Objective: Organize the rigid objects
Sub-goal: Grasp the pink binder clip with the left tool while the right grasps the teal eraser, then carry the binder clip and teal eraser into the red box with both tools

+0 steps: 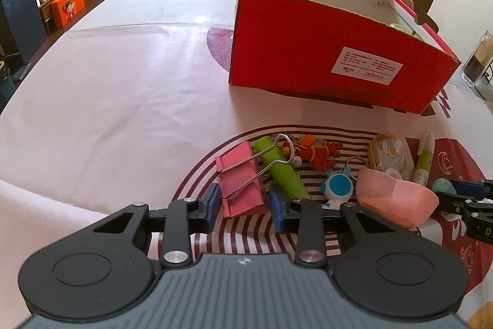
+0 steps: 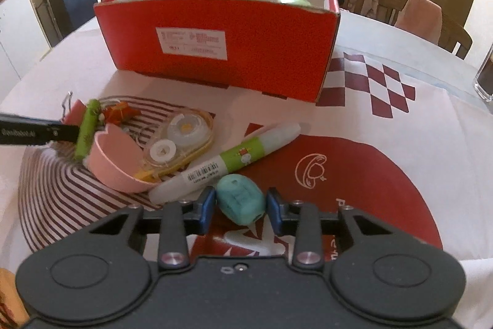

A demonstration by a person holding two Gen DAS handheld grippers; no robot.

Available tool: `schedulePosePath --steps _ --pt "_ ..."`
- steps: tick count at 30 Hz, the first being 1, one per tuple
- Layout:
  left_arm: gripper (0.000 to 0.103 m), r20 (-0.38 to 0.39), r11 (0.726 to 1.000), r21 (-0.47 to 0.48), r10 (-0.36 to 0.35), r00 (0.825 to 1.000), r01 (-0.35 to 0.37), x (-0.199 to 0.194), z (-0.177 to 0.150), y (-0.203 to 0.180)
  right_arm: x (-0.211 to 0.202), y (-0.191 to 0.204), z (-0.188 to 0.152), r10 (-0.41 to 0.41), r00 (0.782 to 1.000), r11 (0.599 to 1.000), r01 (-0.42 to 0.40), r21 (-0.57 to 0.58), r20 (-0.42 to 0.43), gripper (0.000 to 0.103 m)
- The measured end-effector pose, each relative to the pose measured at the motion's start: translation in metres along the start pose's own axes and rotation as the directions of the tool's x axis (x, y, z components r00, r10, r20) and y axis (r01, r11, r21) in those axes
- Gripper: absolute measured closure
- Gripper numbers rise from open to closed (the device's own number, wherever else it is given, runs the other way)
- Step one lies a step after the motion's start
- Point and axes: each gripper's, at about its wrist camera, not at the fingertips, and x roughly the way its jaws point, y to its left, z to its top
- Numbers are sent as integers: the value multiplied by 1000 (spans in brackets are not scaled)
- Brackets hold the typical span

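Note:
My left gripper (image 1: 245, 205) is shut on a pink binder clip (image 1: 243, 174), its blue pads against the clip's two sides on the striped tablecloth. The clip's wire handle lies over a green tube (image 1: 280, 168). My right gripper (image 2: 240, 204) is shut on a teal oval object (image 2: 240, 196) that rests on the cloth's red patch. The open red cardboard box (image 1: 323, 51) stands beyond both grippers, a green item showing inside it (image 2: 292, 0).
Loose items lie between the grippers: an orange toy (image 1: 317, 151), a blue-and-white rabbit figure (image 1: 337, 188), a pink cup (image 2: 114, 162), a correction tape (image 2: 181, 141) and a green-and-white pen (image 2: 228, 159). A glass (image 2: 486, 76) stands far right. Chairs line the table's far edge.

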Motion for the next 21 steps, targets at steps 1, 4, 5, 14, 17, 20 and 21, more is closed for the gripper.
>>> schedulePosePath --steps 1,4,5,14,17,20,21 --pt "71 0 1000 -1 -2 1000 2 0 0 1 -3 0 1 3 1000 1000 -3 2 2 68" --pt "72 3 1000 -16 -8 1000 8 -5 0 4 -11 2 2 4 1000 1000 -4 3 8 68" --pt "72 6 1000 -21 -12 1000 12 -6 0 5 -13 3 2 5 1000 1000 -5 4 10 68" --pt "73 30 998 -49 -49 998 50 -31 4 11 -38 9 8 32 999 999 -33 15 38 68" --pt "73 28 996 -63 -59 998 61 -39 4 12 -47 12 11 44 998 999 -45 22 46 68" --pt "73 33 994 -76 -71 997 74 -47 7 13 -55 14 16 53 997 998 -54 21 55 68" --pt "73 34 994 -80 -74 997 77 -50 8 13 -58 14 18 55 997 998 -57 21 59 68"
